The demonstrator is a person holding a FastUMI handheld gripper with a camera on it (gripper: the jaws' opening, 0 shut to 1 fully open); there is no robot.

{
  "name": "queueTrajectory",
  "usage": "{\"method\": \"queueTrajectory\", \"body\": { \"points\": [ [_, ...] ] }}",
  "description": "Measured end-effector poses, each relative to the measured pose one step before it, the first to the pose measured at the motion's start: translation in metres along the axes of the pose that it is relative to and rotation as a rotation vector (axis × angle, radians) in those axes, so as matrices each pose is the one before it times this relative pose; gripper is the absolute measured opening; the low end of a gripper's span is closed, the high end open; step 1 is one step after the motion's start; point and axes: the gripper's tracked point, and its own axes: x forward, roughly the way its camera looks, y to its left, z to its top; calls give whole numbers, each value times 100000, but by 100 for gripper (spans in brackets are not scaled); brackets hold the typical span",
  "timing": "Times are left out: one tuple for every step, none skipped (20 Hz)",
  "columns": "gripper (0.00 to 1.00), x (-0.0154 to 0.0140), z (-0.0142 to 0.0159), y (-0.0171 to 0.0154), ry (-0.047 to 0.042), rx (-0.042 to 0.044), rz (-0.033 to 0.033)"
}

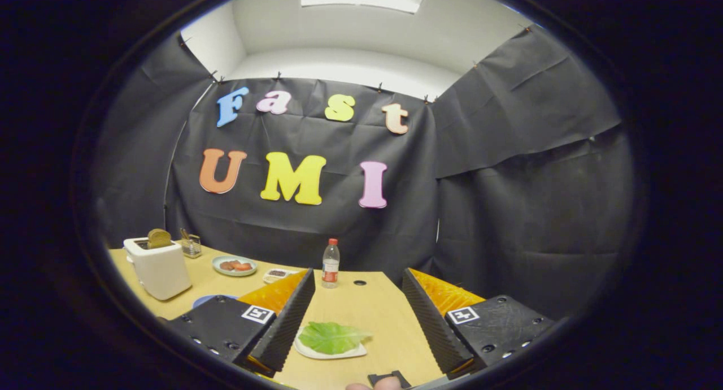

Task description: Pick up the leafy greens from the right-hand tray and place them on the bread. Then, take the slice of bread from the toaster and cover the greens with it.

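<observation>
Nearest us, the gripper (pixel 357 316) stands wide open and holds nothing. Between its fingers lies the leafy greens (pixel 331 337), a single leaf on a small white tray (pixel 327 354) on the table (pixel 367 299). We judge the leaf light, limp and easily torn; we would pinch its raised edge gently. Beyond, left, the slice of bread (pixel 159 238) stands in the toaster (pixel 159 267).

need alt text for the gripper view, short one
The open claw hovers over a wooden table, a lettuce leaf on a small white plate lying between its fingers. Beyond stand a water bottle and a white toaster holding bread.
</observation>
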Motion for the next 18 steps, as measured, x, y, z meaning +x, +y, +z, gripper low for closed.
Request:
{"method": "queueTrajectory", "body": {
  "points": [
    [95,-359,-94,386,512,679,245],
    [95,-281,-52,205,95,336,286],
    [95,-214,-148,249,366,-650,-11],
    [95,-150,-284,305,220,-1270,151],
    [95,-214,-160,306,585,-1312,-195],
    [95,-151,-157,489,214,-543,727],
    [95,-63,-21,641,557,-38,1308],
    [95,25,-205,554,838,344,1285],
    [95,16,123,453,239,652,982],
    [95,16,105,297,370,416,651],
    [95,-81,-64,182,358,-91,328],
    [95,-12,-130,1,422,-493,-39],
    [95,-111,-9,-75,190,-785,-70],
    [95,-117,-64,-180,302,-756,-275],
    [95,-43,-100,-376,495,84,-653],
    [95,7,-94,-287,467,864,-156],
    [95,-32,16,-278,227,1491,-82],
    [95,110,-121,-401,460,1343,-264]
  ]
}}
